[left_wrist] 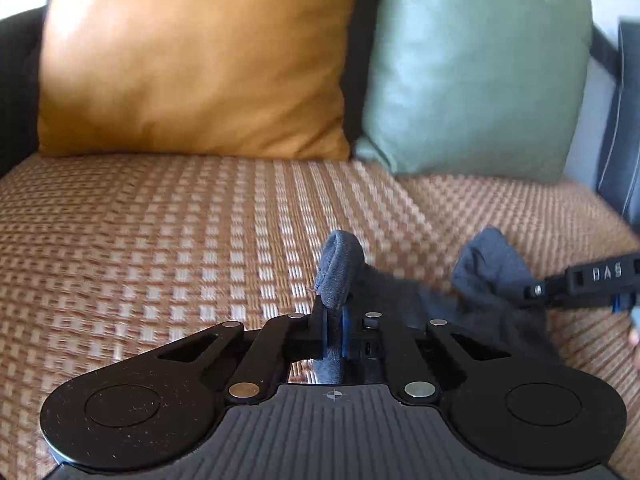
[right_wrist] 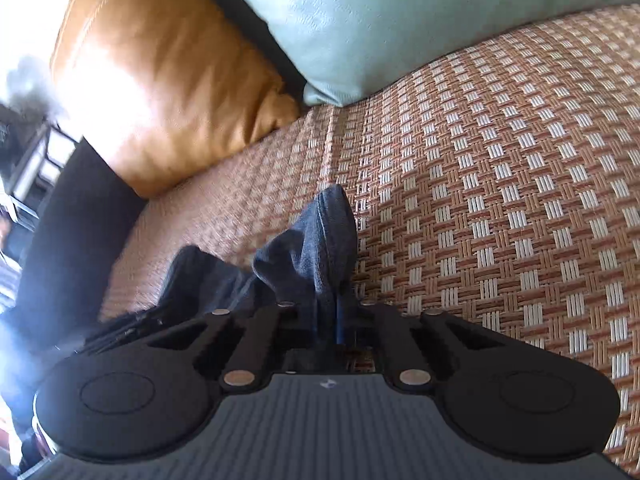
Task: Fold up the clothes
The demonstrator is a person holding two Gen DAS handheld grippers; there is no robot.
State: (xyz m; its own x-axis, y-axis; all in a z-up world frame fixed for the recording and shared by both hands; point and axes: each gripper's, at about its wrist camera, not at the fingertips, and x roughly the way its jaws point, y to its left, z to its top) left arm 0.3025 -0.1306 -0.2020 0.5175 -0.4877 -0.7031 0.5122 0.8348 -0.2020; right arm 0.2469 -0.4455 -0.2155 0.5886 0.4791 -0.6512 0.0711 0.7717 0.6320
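woven seat bare | left gripper, right gripper clamp dark cloth ends

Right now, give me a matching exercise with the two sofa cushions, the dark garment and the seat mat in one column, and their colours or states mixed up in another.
Things:
1. leather-look cushion on the left
2. smooth cushion on the right
3. knitted dark garment
4. woven seat mat

Descriptions:
A. pale green
B. brown and cream checks
C. pinched by both grippers
D. mustard orange

Pairs: 1-D, 2-A, 3-C, 4-B

Woven sofa seat — orange cushion, green cushion
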